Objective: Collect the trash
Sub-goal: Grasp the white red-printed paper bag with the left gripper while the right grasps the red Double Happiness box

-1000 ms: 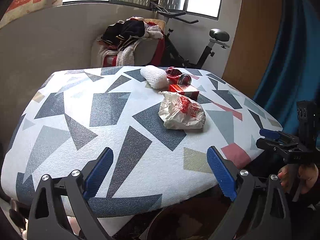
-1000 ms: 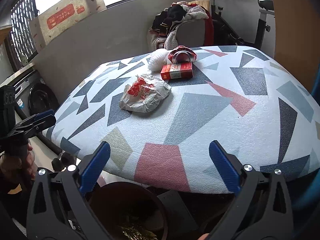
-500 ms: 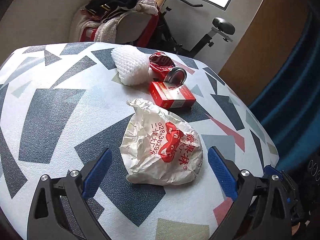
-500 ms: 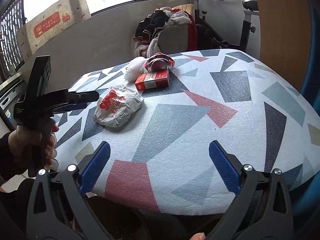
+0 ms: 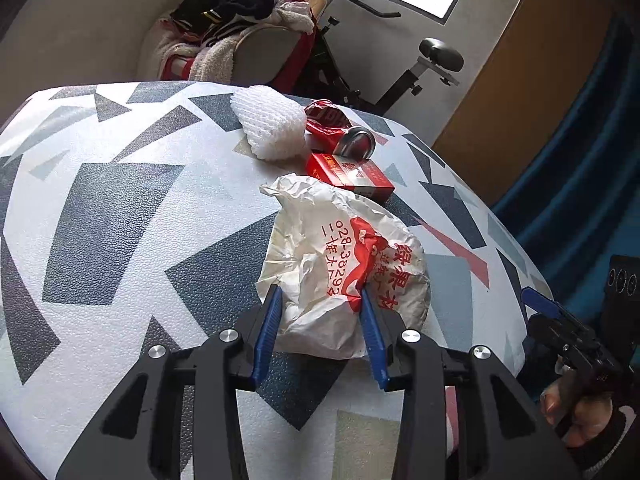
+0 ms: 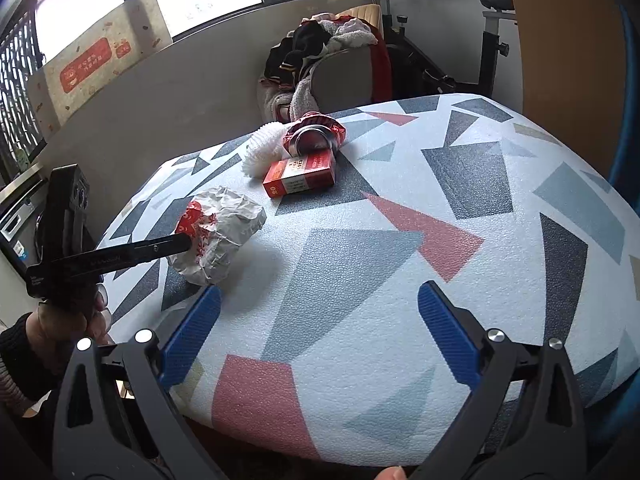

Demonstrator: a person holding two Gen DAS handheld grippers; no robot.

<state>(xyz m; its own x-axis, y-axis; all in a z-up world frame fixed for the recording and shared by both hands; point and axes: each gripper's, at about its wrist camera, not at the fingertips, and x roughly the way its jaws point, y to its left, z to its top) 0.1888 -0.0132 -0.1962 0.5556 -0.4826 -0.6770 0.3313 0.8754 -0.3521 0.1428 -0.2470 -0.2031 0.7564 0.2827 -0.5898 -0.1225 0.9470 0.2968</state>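
A crumpled white paper bag with red print [image 5: 344, 264] lies near the front of the patterned table [image 5: 120, 184]. My left gripper [image 5: 320, 300] is shut on the bag's near end; it also shows in the right wrist view [image 6: 188, 240], with the bag [image 6: 224, 232] squeezed. Behind the bag lie a red box [image 5: 352, 174], a crushed red can [image 5: 340, 132] and a white foam net [image 5: 272, 124]. My right gripper [image 6: 320, 328] is open and empty over the table's front edge, and shows at the right in the left wrist view [image 5: 544, 312].
A chair piled with clothes [image 5: 240, 28] and an exercise bike [image 5: 420, 64] stand behind the table. A blue curtain [image 5: 580, 180] hangs at the right. A cardboard sheet [image 6: 96, 60] leans at the window.
My left gripper has moved forward over the table and closed on the paper bag, crumpling it. My right gripper has shifted slightly and stays open.
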